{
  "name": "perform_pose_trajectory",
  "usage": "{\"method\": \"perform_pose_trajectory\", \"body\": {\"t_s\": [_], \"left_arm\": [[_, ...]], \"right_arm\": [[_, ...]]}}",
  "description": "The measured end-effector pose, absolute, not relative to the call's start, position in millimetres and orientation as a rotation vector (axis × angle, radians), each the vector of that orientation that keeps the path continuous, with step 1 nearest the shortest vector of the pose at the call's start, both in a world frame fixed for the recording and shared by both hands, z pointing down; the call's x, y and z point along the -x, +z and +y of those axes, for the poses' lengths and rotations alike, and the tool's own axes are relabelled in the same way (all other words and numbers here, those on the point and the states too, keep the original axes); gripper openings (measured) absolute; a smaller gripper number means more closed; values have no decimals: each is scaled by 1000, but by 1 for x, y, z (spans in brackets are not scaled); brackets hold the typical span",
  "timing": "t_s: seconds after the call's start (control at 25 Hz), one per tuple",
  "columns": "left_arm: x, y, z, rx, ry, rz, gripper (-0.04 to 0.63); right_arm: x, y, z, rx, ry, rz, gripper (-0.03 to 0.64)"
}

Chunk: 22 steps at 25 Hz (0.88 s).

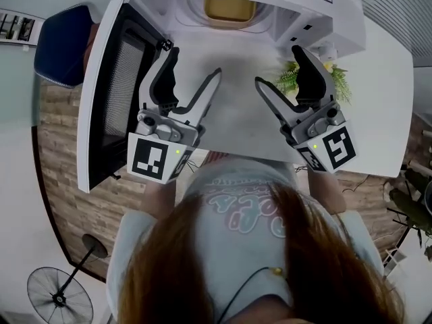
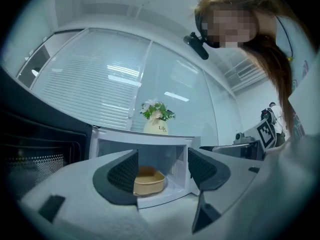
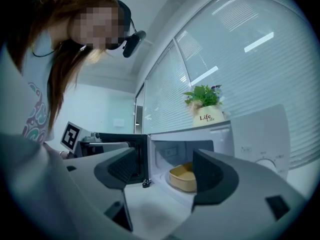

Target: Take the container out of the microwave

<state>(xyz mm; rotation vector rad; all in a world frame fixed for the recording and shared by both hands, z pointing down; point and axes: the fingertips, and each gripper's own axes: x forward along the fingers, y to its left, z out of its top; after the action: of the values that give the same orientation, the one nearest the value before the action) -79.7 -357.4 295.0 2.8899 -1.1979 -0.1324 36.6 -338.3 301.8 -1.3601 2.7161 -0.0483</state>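
Observation:
A tan square container [image 1: 230, 9] sits inside the open white microwave [image 1: 314, 19], on its turntable. It also shows in the left gripper view as the container [image 2: 149, 180] between the jaws, and in the right gripper view as the container [image 3: 183, 178]. My left gripper [image 1: 194, 69] hovers open over the white table, in front of the microwave's mouth, jaws wide apart and empty. To its right, my right gripper [image 1: 278, 66] is likewise open and holds nothing, level with the left one.
The microwave door [image 1: 108, 93] is swung wide open to the left, beside my left gripper. A potted plant [image 1: 337, 79] shows at the right; in the gripper views the pot [image 2: 156, 118] stands on top of the microwave. A fan [image 1: 57, 294] stands on the floor at lower left.

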Motion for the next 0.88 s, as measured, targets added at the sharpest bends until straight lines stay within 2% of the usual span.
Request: {"method": "perform_pose_trajectory", "body": {"t_s": [0.32, 0.68, 0.88], "left_arm": [[80, 307, -375, -2920, -156, -1203, 281], [75, 345, -397, -2903, 44, -1188, 281], [73, 351, -410, -2899, 45, -1199, 281]], "right_arm": [[-33, 329, -365, 1442, -106, 2717, 347], [-30, 358, -390, 1511, -180, 2720, 347], [-28, 367, -402, 1538, -204, 2713, 347]]}}
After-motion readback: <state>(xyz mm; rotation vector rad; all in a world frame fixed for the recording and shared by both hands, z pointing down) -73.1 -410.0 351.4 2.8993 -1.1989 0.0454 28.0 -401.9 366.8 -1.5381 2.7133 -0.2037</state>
